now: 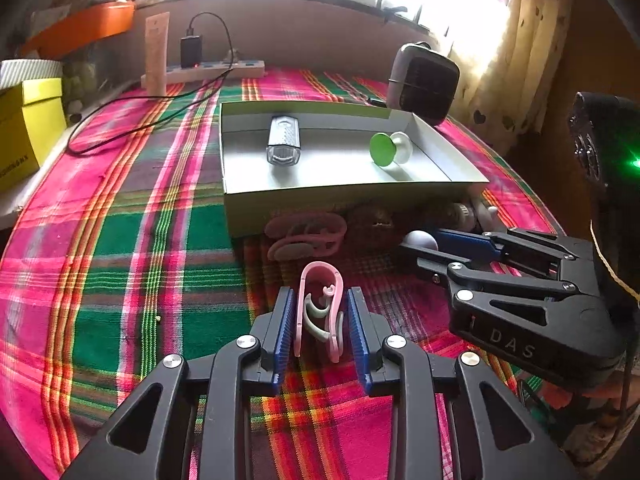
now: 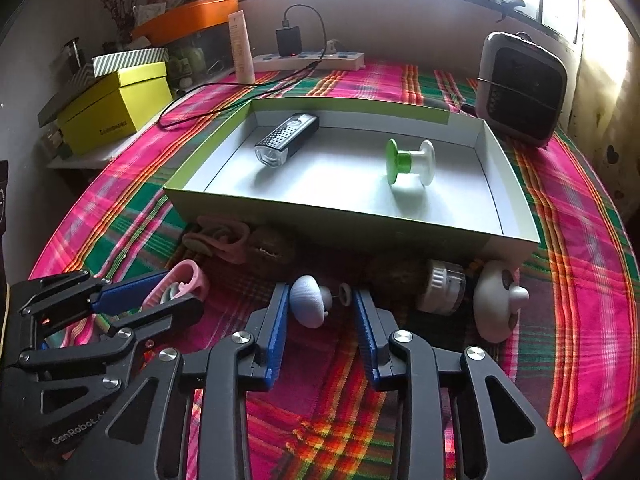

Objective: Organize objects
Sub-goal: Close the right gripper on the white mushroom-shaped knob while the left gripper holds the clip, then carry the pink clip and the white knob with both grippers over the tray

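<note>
Pink clip: a slim pink plastic clip (image 1: 319, 312) shaped as a long loop, with pale grey-green curved inner pieces; it lies on the cloth in front of the box.
Left gripper: the left gripper (image 1: 322, 322) has its blue ribbed pads on either side of the pink plastic clip with a narrow gap visible at each side; not pressing on it.
Blue piece: a pale blue rounded, mushroom-shaped object (image 2: 309, 306) with a thin stem and a small white disc at the stem's end, on the cloth near the box front.
Right gripper: the right gripper (image 2: 320, 312) straddles it; the left pad touches the rounded head, the right pad sits at the disc; whether it is gripped cannot be told.
Box: a shallow open cardboard box, green outside and white inside (image 2: 352, 216), holding a silver and black torch (image 2: 286, 140) and a green and white spool (image 2: 410, 162), well apart.
Surface: a pink, green and orange plaid cloth (image 1: 120, 240).
Nearby: a white rounded object (image 2: 498, 306) and a white and clear cylinder (image 2: 442, 290) beside the box front.
</note>
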Available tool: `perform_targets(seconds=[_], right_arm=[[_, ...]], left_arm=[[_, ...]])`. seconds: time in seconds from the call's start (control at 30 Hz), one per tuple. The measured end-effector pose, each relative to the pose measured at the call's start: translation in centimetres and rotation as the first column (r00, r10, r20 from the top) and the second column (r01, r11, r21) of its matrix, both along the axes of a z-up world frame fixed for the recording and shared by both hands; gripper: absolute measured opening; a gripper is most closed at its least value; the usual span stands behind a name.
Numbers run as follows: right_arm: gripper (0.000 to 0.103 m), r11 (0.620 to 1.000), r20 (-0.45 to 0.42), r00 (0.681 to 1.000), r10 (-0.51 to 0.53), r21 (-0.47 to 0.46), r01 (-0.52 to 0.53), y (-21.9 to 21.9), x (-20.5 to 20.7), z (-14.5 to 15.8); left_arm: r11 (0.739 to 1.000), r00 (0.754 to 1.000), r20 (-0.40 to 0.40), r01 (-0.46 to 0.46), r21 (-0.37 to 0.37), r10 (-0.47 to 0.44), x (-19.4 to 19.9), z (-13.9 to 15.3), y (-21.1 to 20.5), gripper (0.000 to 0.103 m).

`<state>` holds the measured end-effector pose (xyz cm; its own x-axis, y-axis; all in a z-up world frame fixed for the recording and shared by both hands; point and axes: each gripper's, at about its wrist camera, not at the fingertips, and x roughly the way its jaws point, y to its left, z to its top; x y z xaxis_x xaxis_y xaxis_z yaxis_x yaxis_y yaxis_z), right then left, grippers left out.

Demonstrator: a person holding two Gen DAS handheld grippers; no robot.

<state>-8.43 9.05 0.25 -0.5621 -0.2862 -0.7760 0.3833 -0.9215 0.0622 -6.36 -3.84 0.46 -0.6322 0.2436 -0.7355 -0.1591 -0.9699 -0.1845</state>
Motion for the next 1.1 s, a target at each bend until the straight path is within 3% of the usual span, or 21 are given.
perform_targets(seconds=[1.1], right_arm=[[0.033,1.0,-0.013,1.0,0.0,-0.022,0.0,0.65,0.69,0.42]], left_arm=[[0.999,1.0,-0.004,-0.023,-0.032,0.023,0.14,0.12,0.32,0.021]])
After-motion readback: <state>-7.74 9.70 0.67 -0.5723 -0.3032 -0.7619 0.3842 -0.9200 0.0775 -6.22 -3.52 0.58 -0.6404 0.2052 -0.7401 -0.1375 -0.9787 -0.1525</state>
